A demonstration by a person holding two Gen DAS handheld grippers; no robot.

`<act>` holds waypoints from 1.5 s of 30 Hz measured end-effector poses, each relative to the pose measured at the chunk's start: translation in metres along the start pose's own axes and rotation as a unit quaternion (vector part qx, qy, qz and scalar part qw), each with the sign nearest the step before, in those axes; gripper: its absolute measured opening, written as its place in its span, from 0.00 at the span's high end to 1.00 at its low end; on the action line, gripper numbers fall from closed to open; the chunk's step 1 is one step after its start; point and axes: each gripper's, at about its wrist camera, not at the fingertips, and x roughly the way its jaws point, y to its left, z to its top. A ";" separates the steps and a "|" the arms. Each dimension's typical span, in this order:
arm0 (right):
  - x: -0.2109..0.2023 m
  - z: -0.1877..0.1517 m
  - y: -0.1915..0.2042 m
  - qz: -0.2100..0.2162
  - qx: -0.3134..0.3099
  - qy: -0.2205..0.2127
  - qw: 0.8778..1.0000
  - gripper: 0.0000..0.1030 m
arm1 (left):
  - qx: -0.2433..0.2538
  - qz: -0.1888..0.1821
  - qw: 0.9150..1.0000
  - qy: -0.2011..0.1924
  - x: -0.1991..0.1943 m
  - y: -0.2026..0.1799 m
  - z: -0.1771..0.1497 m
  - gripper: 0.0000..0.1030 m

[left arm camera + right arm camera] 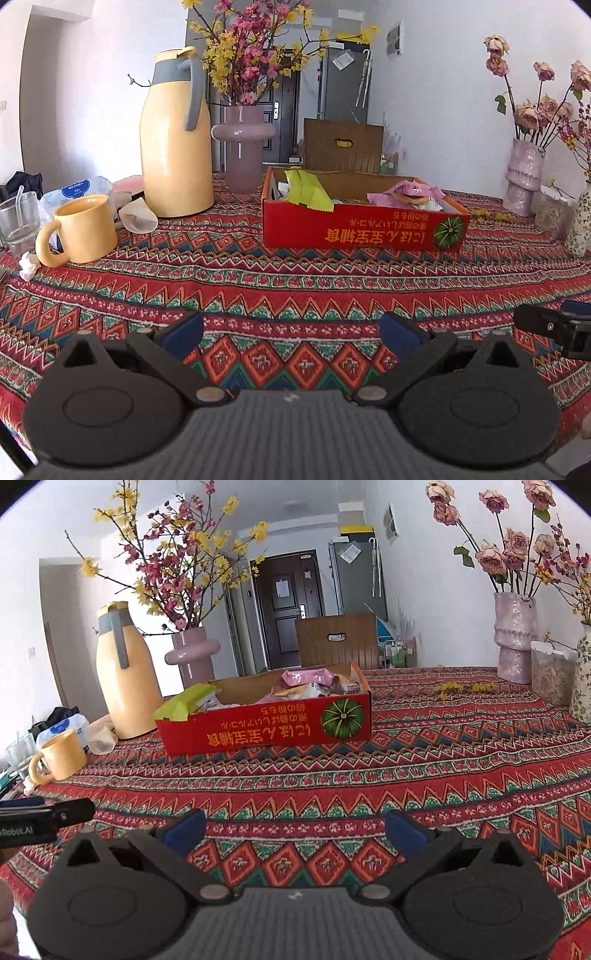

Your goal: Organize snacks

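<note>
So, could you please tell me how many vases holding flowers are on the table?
3, possibly more out of frame: a smooth pink ringed vase beside the yellow jug, a textured pink vase far right, and a floral-patterned vase at the right edge.

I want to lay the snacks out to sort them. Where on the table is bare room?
The broad tablecloth between both open grippers and the red snack box is bare, as is the stretch right of the box toward the pink vase. It is crowded at left around the mug and yellow thermos.
</note>
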 end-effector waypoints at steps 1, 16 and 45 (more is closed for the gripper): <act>-0.001 -0.001 0.001 0.000 -0.001 0.000 1.000 0.00 | 0.001 -0.001 1.000 0.001 0.000 0.000 -0.001 0.00; -0.004 -0.003 0.004 -0.001 -0.004 0.005 1.000 0.00 | -0.002 -0.002 1.000 0.004 -0.002 0.001 -0.003 0.00; -0.003 -0.004 0.005 -0.001 -0.003 0.008 1.000 0.00 | -0.001 -0.003 1.000 0.006 -0.001 0.001 -0.006 0.00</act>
